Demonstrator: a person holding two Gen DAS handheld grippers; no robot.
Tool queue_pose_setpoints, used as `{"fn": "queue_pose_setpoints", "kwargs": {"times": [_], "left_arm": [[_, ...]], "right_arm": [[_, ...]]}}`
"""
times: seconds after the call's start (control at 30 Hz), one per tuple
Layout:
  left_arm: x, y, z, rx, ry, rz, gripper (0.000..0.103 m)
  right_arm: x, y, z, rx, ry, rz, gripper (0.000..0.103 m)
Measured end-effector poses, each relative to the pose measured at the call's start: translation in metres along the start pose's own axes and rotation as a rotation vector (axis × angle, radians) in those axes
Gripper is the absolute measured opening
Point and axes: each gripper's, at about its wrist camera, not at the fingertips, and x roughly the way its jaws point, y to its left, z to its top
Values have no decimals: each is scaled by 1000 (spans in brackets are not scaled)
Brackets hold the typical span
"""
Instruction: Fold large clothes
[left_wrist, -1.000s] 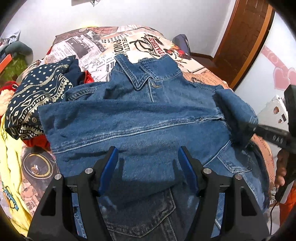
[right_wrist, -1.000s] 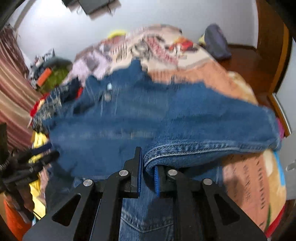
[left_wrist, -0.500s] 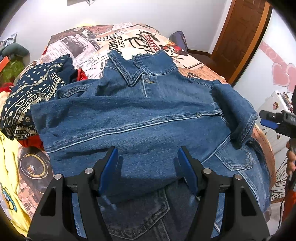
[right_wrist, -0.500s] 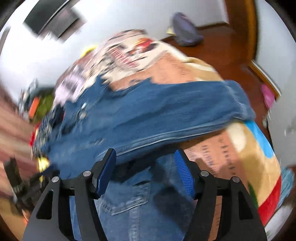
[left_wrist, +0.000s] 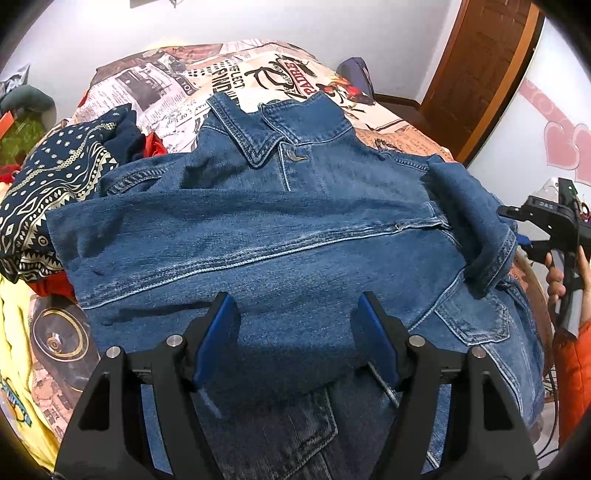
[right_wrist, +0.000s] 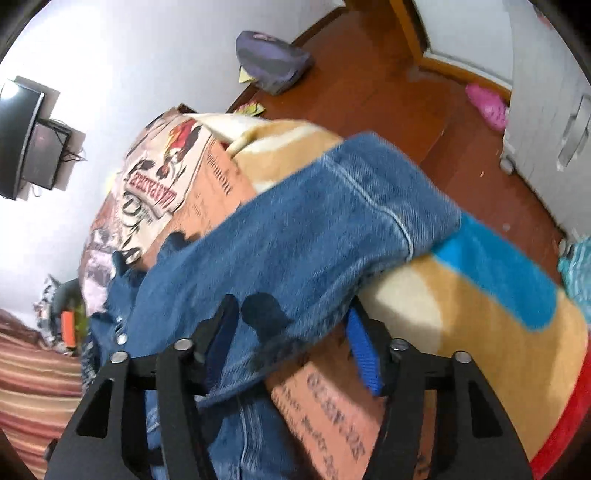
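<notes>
A blue denim jacket lies on the bed, collar at the far side, with both sleeves folded across its front. My left gripper is open and empty just above the jacket's lower part. My right gripper is open, its jaws on either side of the folded sleeve at the bed's right edge, not closed on it. The right gripper also shows in the left wrist view, held in a hand beside the sleeve cuff.
The bed carries a printed blanket. A pile of clothes, navy patterned, red and yellow, lies left of the jacket. A wooden door stands at the right. A grey bag lies on the wooden floor.
My right gripper let go of the sleeve, opened and swung out to the bed's right edge. The sleeve now rests folded over the jacket. The left gripper stayed open over the jacket.
</notes>
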Motion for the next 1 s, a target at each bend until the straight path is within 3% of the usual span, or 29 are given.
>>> {"fn": "queue_pose_setpoints", "kwargs": {"times": [0.07, 0.1, 0.3, 0.47, 0.6, 0.8, 0.87, 1.0], "left_arm": [[-1, 1, 1, -3, -3, 1, 69], [-2, 2, 1, -4, -4, 0, 69], [-16, 8, 4, -9, -38, 4, 69], [-41, 20, 9, -27, -97, 21, 69], [-69, 38, 10, -68, -150, 34, 69], [-112, 63, 0, -99, -229, 64, 79], [-125, 71, -7, -108, -257, 79, 84], [-138, 85, -20, -119, -274, 105, 86]], "right_arm": [[4, 3, 5, -3, 6, -30, 14], [2, 7, 7, -17, 8, -22, 11], [-35, 61, 7, -211, -114, 0, 8], [-77, 136, -11, -413, -197, 100, 8], [-93, 193, -40, -548, -205, 198, 8], [-75, 259, -95, -703, -101, 312, 8], [-56, 275, -120, -749, -27, 330, 8], [-20, 295, -171, -866, 118, 315, 8]]}}
